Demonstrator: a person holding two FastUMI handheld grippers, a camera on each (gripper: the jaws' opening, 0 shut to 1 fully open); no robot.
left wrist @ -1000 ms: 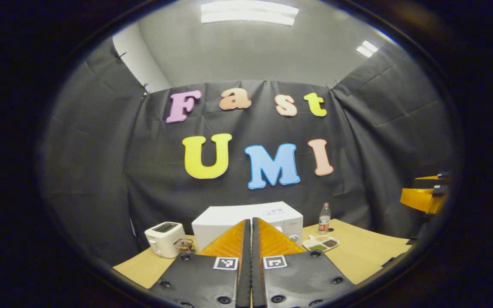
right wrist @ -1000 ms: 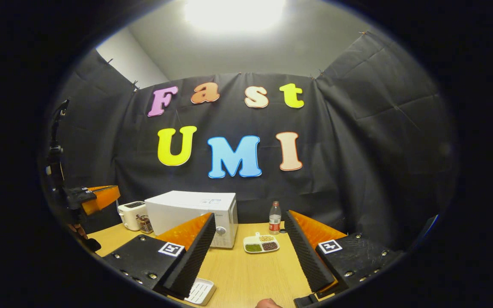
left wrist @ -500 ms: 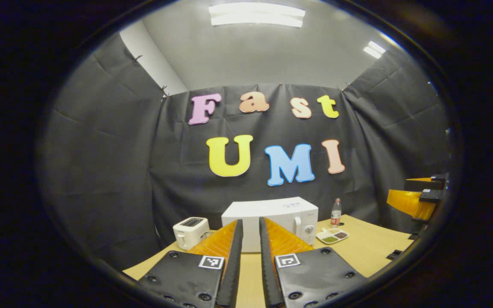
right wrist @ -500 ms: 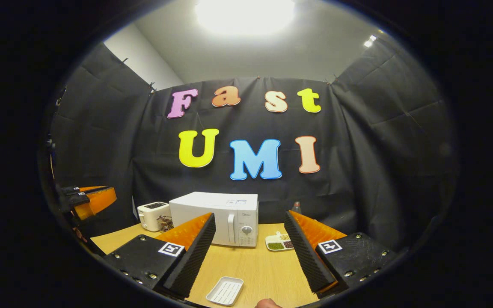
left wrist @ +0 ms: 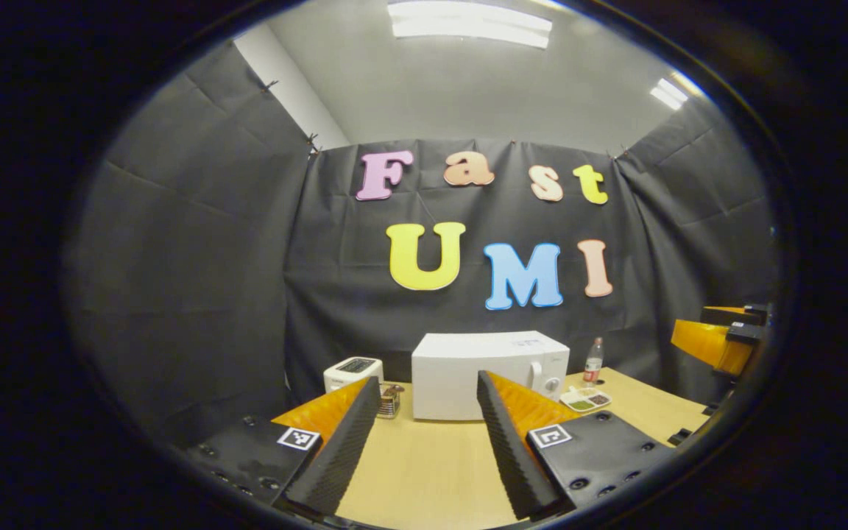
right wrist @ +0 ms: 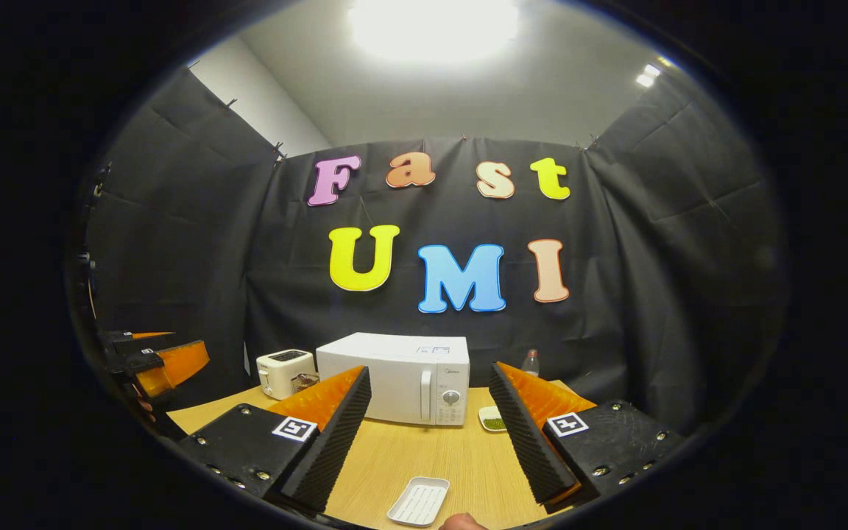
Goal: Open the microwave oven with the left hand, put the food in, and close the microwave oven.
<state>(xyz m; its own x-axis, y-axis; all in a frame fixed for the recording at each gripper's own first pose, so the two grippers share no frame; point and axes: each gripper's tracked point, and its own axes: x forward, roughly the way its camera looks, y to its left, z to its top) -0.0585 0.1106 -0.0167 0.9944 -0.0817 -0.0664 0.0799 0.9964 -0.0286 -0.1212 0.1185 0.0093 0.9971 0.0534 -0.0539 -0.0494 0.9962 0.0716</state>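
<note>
Nearby, white tray (right wrist: 418,500) under right gripper (right wrist: 430,434), microwave (right wrist: 394,377) closed.

Closed microwave (left wrist: 479,374) beyond parted hand-held gripper (left wrist: 424,442)

Worktop (right wrist: 461,464) looks like matte pale wood grain; microwave (right wrist: 387,375) on it has a smooth white shell.

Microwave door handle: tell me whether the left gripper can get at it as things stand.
Probably yes. The left gripper is open, holds nothing, and only bare table lies between it and the microwave. The door is closed, and its handle faces forward unblocked.
</note>
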